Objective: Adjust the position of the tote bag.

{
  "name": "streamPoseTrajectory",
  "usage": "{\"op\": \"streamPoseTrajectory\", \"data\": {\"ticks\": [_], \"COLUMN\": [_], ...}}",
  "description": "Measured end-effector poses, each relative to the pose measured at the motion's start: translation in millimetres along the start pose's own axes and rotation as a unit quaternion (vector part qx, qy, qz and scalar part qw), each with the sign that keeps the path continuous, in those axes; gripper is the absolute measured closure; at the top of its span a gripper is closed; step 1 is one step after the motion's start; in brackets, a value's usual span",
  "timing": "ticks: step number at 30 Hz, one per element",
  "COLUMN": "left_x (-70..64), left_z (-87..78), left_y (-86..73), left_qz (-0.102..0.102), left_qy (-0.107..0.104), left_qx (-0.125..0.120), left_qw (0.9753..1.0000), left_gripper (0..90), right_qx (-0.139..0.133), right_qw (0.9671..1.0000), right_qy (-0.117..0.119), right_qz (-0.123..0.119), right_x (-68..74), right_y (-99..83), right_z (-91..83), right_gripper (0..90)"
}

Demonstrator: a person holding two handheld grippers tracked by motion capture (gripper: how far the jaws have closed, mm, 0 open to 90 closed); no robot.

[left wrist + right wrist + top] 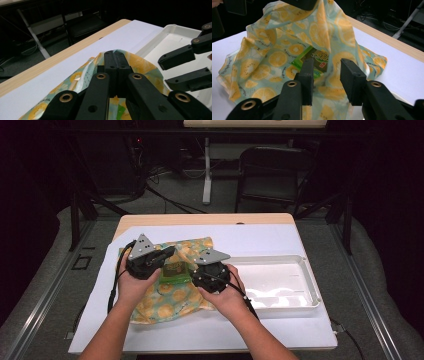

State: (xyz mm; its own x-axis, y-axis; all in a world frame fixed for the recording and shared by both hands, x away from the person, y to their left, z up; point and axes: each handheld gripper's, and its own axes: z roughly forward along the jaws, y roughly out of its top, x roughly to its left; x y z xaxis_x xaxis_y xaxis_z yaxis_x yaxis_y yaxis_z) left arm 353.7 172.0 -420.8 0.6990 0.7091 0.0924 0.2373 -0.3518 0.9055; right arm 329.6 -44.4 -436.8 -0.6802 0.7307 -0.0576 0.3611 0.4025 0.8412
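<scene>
A cloth [170, 300] printed with orange slices lies on the white-covered table, with a green snack packet [175, 270] on its middle. My left gripper [169, 253] is shut on a fold of the cloth [140, 62] and holds it raised over the packet; its jaws [115, 56] meet on the fabric. In the right gripper view the lifted cloth [279, 57] hangs like a tent above the packet [318, 58]. My right gripper [325, 72] stands open just short of that hanging fold, with nothing between its jaws. It also shows open in the left gripper view [163, 70].
A shallow white tray [310, 285] sits right of the cloth, close to my right hand; its rim [172, 27] is beside the lifted fold. The table's wooden far edge [200, 218] lies beyond. A black chair [272, 170] stands on the floor behind.
</scene>
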Motion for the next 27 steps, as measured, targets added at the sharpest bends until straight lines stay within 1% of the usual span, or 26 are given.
{"op": "streamPoseTrajectory", "data": {"ticks": [5, 6, 8, 15, 16, 19, 20, 22, 26, 27], "left_x": [-1.1, -1.7, -2.0, -2.7, -3.0, -3.5, -3.5, -3.2, -3.3, -3.3], "left_z": [1.0, 1.7, 2.0, 1.8, 1.8, 2.0, 2.1, 2.1, 2.3, 2.3], "left_y": [-0.4, -0.6, -0.8, -0.8, -0.9, -1.0, -1.1, -1.2, -1.6, -1.6], "left_qz": [0.001, 0.001, 0.001, 0.003, 0.003, 0.002, 0.002, 0.003, 0.002, 0.002], "left_qy": [-0.003, -0.002, -0.002, -0.003, -0.003, -0.004, -0.005, -0.004, -0.004, -0.004], "left_qx": [0.001, 0.000, 0.000, -0.001, -0.001, 0.000, 0.000, 0.001, 0.001, 0.001], "left_qw": [1.0000, 1.0000, 1.0000, 1.0000, 1.0000, 1.0000, 1.0000, 1.0000, 1.0000, 1.0000], "left_gripper": [90.0, 90.0, 90.0, 90.0, 90.0, 90.0, 90.0, 90.0, 90.0, 90.0], "right_qx": [0.004, 0.009, 0.012, 0.017, 0.017, 0.021, 0.024, 0.024, 0.032, 0.032], "right_qw": [1.0000, 0.9999, 0.9999, 0.9998, 0.9997, 0.9997, 0.9996, 0.9996, 0.9994, 0.9994], "right_qy": [-0.003, -0.008, -0.011, -0.013, -0.014, -0.014, -0.014, -0.014, -0.015, -0.015], "right_qz": [0.000, -0.001, 0.001, 0.007, 0.008, 0.008, 0.008, 0.009, 0.007, 0.007], "right_x": [2.4, 2.9, 2.6, 0.0, -0.2, -0.5, -0.8, -0.8, -0.4, -0.4], "right_y": [4.2, 4.8, 4.2, 4.5, 4.6, 4.8, 5.3, 5.4, 7.1, 7.1], "right_z": [5.9, 8.4, 11.2, 16.1, 17.7, 19.3, 20.2, 20.7, 22.0, 22.0], "right_gripper": [67.6, 69.4, 70.3, 73.3, 75.3, 76.6, 79.5, 80.4, 87.1, 87.1]}}
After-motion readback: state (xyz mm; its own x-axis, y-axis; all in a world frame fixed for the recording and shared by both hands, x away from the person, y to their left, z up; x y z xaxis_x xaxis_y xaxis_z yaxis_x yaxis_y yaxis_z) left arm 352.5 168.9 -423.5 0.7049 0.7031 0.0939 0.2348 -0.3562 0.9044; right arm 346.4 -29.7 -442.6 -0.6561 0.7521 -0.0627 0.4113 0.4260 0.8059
